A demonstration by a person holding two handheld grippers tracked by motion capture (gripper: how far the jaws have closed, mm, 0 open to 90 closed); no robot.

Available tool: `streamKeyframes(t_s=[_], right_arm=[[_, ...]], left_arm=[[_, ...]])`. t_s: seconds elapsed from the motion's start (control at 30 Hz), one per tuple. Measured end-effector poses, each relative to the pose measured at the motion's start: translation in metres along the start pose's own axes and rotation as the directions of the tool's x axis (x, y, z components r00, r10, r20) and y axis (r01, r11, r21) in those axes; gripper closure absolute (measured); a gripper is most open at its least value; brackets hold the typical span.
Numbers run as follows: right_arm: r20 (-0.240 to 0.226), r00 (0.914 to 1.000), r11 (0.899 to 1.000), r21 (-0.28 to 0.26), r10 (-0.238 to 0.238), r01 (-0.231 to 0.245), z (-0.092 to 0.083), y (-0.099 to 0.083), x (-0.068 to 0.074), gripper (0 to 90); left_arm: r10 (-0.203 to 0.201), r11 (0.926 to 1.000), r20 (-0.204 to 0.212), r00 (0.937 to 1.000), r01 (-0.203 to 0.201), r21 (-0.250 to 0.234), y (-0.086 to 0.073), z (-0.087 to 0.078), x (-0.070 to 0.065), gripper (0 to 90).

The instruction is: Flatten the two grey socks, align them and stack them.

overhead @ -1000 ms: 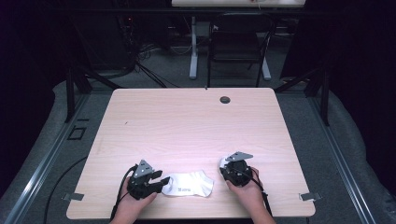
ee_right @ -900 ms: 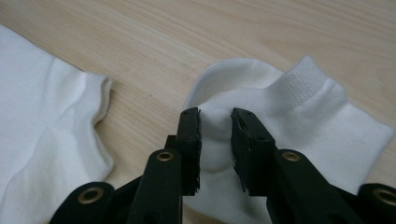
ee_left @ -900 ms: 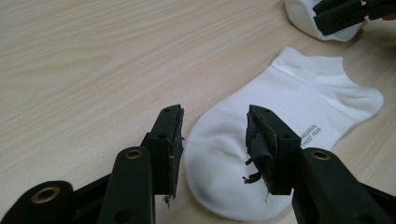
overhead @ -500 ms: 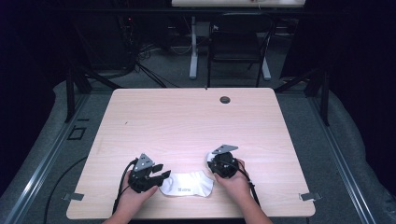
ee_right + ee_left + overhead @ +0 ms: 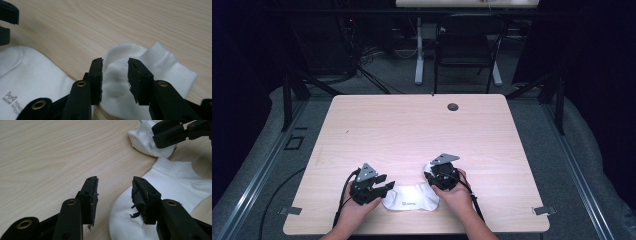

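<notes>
Both grippers stand parted and empty over the white sock (image 5: 409, 199) near the table's (image 5: 412, 130) front edge, left gripper (image 5: 114, 192) at its toe, right gripper (image 5: 115, 72) above its folded cuff.

A light wood-grain table (image 5: 412, 135) with rounded corners carries everything, and most of its top is bare. A white sock (image 5: 411, 197) lies flat on it close to the near edge, about midway between the left and right edges, its cuff end turned up toward the right and a small grey logo printed on its side. A small dark round grommet (image 5: 453, 106) sits in the tabletop near the far edge, right of centre.
</notes>
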State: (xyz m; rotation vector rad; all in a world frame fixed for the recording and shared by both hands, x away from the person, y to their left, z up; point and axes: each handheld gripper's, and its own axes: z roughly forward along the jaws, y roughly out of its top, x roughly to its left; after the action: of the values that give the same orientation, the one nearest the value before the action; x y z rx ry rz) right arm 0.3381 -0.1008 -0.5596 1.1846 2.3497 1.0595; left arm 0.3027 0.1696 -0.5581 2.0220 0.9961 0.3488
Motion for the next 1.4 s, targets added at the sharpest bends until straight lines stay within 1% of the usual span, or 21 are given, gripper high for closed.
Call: streamKeyframes(t_s=[0.07, 0.1, 0.17, 0.23, 0.27, 0.3, 0.33, 0.37, 0.4, 0.43, 0.47, 0.57, 0.6, 0.67, 0.83, 0.9, 0.93, 1.0, 1.13, 1.27, 1.4], right_arm=[[-0.008, 0.9999, 1.0, -0.004, -0.007, 0.007, 0.001, -0.001, 0.003, 62.0], [-0.009, 0.9999, 1.0, 0.006, -0.013, 0.013, 0.001, -0.001, 0.005, 61.1], [0.003, 0.9997, 1.0, 0.006, -0.025, 0.025, 0.004, -0.002, 0.007, 60.7], [0.033, 0.9974, 0.997, 0.042, -0.065, 0.063, 0.011, -0.004, 0.012, 61.3], [0.046, 0.9964, 0.996, 0.061, -0.071, 0.068, 0.013, -0.005, 0.013, 62.7], [0.046, 0.9964, 0.996, 0.061, -0.071, 0.068, 0.013, -0.005, 0.013, 62.7], [0.062, 0.9945, 0.994, 0.072, -0.084, 0.079, 0.017, -0.007, 0.012, 65.0], [0.067, 0.9948, 0.996, 0.06, -0.076, 0.072, 0.017, -0.008, 0.012, 66.7], [0.067, 0.9948, 0.996, 0.06, -0.076, 0.072, 0.017, -0.008, 0.012, 66.7], [0.069, 0.9951, 0.996, 0.067, -0.071, 0.066, 0.016, -0.007, 0.011, 71.2], [0.069, 0.9951, 0.996, 0.067, -0.071, 0.066, 0.016, -0.007, 0.011, 71.2], [0.043, 0.9988, 0.999, 0.049, -0.025, 0.023, 0.016, -0.007, 0.009, 78.1], [0.03, 0.9994, 0.998, 0.054, -0.018, 0.016, 0.015, -0.006, 0.007, 80.2], [0.025, 0.9995, 0.998, 0.063, -0.018, 0.017, 0.014, -0.006, 0.006, 84.2], [0.015, 0.9998, 0.998, 0.063, -0.015, 0.014, 0.013, -0.006, 0.006, 83.0], [-0.007, 0.9999, 0.998, 0.061, -0.01, 0.01, 0.012, -0.007, 0.006, 76.1], [-0.007, 0.9996, 0.998, 0.059, -0.026, 0.026, 0.011, -0.008, 0.005, 74.1], [0.025, 0.9975, 0.996, 0.055, -0.066, 0.065, 0.005, -0.009, 0.006, 72.3], [0.038, 0.995, 0.995, 0.051, -0.092, 0.09, -0.001, -0.011, 0.005, 70.9], [0.025, 0.997, 0.996, 0.044, -0.073, 0.072, -0.008, -0.013, 0.0, 71.8], [0.007, 0.9979, 0.997, 0.042, -0.064, 0.064, -0.011, -0.015, -0.003, 69.1]], left_arm=[[0.0, 1.0, -0.008, 1.0, 0.0, -0.001, -0.001, 0.0, 0.0, 55.8], [0.0, 1.0, -0.008, 1.0, 0.0, -0.001, -0.001, 0.0, 0.0, 55.8], [-0.001, 1.0, -0.001, 1.0, 0.001, 0.002, -0.001, 0.0, 0.0, 55.8], [-0.001, 1.0, -0.003, 1.0, 0.001, 0.003, -0.002, 0.0, 0.001, 55.8], [-0.003, 1.0, -0.01, 0.9999, 0.003, 0.0, -0.002, 0.0, 0.001, 55.8], [-0.003, 1.0, -0.01, 0.9999, 0.003, 0.0, -0.002, 0.0, 0.001, 55.8], [-0.006, 1.0, -0.003, 1.0, 0.006, -0.001, -0.003, 0.0, 0.002, 55.8], [-0.006, 1.0, -0.003, 1.0, 0.006, -0.001, -0.003, 0.0, 0.002, 55.8], [-0.009, 1.0, -0.001, 1.0, 0.009, -0.001, -0.003, 0.0, 0.003, 55.8], [-0.011, 0.9999, -0.002, 0.9999, 0.011, -0.001, -0.003, 0.0, 0.003, 55.8], [-0.011, 0.9999, -0.003, 0.9999, 0.011, -0.002, -0.003, 0.0, 0.003, 55.8], [-0.01, 0.9999, -0.003, 0.9999, 0.01, -0.002, -0.002, 0.001, 0.003, 55.8], [-0.01, 1.0, -0.003, 0.9999, 0.01, -0.002, -0.002, 0.001, 0.003, 55.8], [-0.008, 1.0, -0.004, 1.0, 0.008, 0.002, -0.002, 0.001, 0.003, 55.8], [-0.005, 1.0, -0.005, 1.0, 0.005, 0.005, -0.002, 0.001, 0.003, 55.8], [-0.006, 1.0, -0.006, 1.0, 0.006, 0.004, -0.002, 0.001, 0.003, 55.8], [-0.008, 1.0, -0.006, 1.0, 0.008, 0.002, -0.002, 0.001, 0.003, 55.8], [-0.007, 1.0, -0.008, 0.9999, 0.007, 0.0, -0.002, 0.0, 0.004, 55.8], [-0.011, 0.9999, -0.008, 0.9999, 0.011, -0.001, -0.002, 0.0, 0.004, 55.8], [-0.011, 0.9999, -0.009, 0.9999, 0.011, 0.0, -0.002, 0.001, 0.003, 55.8], [-0.008, 1.0, -0.007, 0.9999, 0.008, 0.005, -0.002, 0.001, 0.003, 55.8]])
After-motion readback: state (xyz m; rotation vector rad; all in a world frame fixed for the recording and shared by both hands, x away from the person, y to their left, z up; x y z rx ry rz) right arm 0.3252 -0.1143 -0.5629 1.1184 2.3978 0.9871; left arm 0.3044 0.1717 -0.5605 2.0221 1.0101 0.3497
